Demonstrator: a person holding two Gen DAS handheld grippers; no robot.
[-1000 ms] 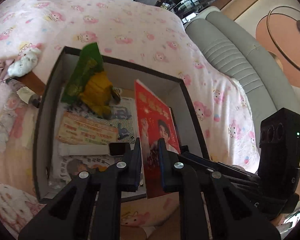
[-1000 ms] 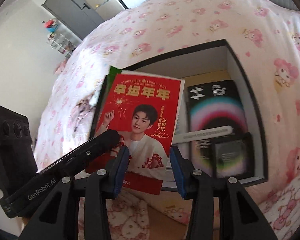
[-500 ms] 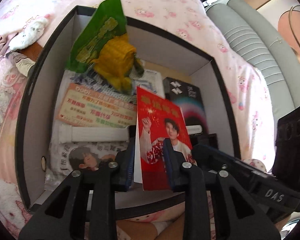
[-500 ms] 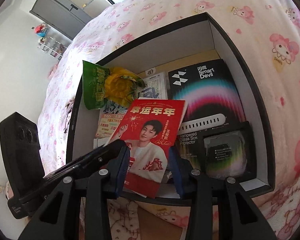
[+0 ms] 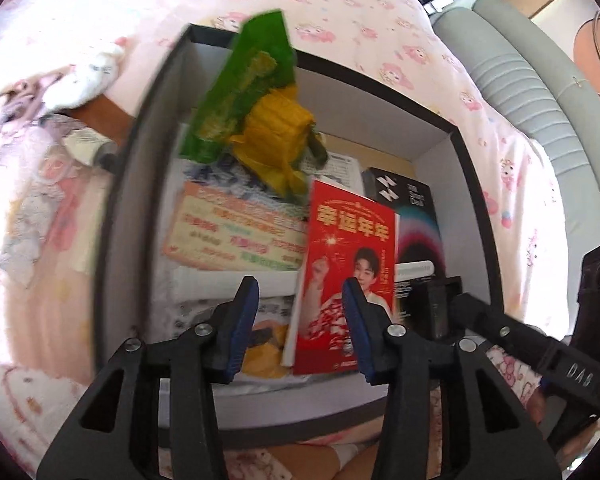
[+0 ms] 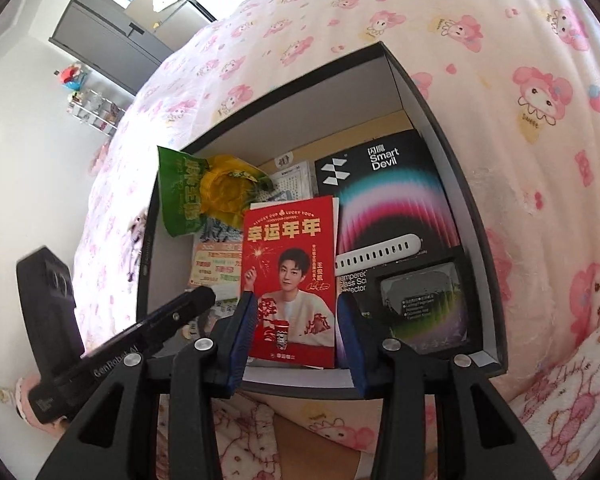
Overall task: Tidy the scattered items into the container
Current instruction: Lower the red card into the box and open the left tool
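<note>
A black box with white walls [image 5: 476, 200] [image 6: 454, 172] sits on the pink patterned bed cover. A red booklet [image 5: 340, 280] [image 6: 290, 272] with a person's picture rests face up on top of the items inside it. My left gripper [image 5: 300, 284] hovers over the booklet's near end with its jaws opening, and its blue pads are clear of the booklet. My right gripper [image 6: 296, 298] hangs open beside it, pads flanking the booklet in view without pressing it. One of the left gripper's fingers [image 6: 172, 316] shows in the right wrist view.
The box also holds a green snack bag [image 5: 244, 80], a yellow packet [image 6: 220, 188], an orange leaflet [image 5: 232, 236], a black Smart Devil carton [image 6: 384, 200], a white strap [image 6: 380, 254] and a screen protector pack [image 6: 420, 304]. A white plush [image 5: 88, 80] and a tube [image 5: 88, 148] lie outside, left of the box.
The left gripper's jaws have parted and released the red booklet, which went from upright to lying in the box. Both grippers have come down closer to the box.
</note>
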